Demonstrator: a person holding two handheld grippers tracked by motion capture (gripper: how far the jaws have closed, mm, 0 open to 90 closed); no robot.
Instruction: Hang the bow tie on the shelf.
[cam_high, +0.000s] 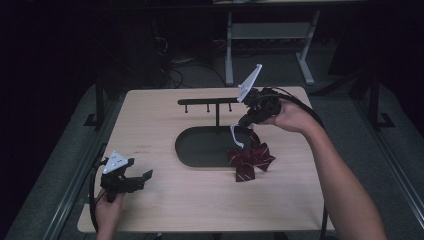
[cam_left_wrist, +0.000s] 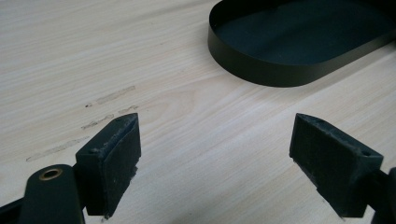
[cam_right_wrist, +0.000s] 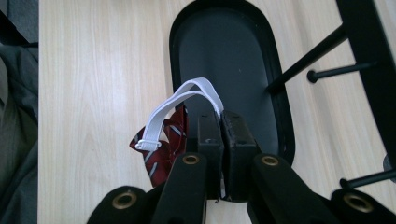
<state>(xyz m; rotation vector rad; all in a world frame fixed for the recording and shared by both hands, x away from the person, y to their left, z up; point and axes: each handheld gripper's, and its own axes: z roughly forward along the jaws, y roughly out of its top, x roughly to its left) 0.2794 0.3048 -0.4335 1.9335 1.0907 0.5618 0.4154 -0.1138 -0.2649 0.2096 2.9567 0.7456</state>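
A dark red striped bow tie (cam_high: 250, 160) hangs by its white elastic strap (cam_high: 235, 136) over the right end of the black oval tray (cam_high: 200, 150). My right gripper (cam_high: 244, 122) is shut on that strap (cam_right_wrist: 180, 95), with the bow (cam_right_wrist: 163, 140) dangling below and left of the jaws. The tray belongs to a black stand with a post and a crossbar with pegs (cam_high: 207, 102). My left gripper (cam_high: 142, 179) rests low at the table's front left, open and empty, and its pads (cam_left_wrist: 116, 158) point toward the tray's rim (cam_left_wrist: 280, 74).
The light wooden table (cam_high: 160, 130) carries faint scuff marks (cam_left_wrist: 109, 95) near my left gripper. The stand's post and pegs (cam_right_wrist: 327, 70) rise close to the right of my right gripper. A grey desk frame (cam_high: 267, 35) stands on the dark floor beyond.
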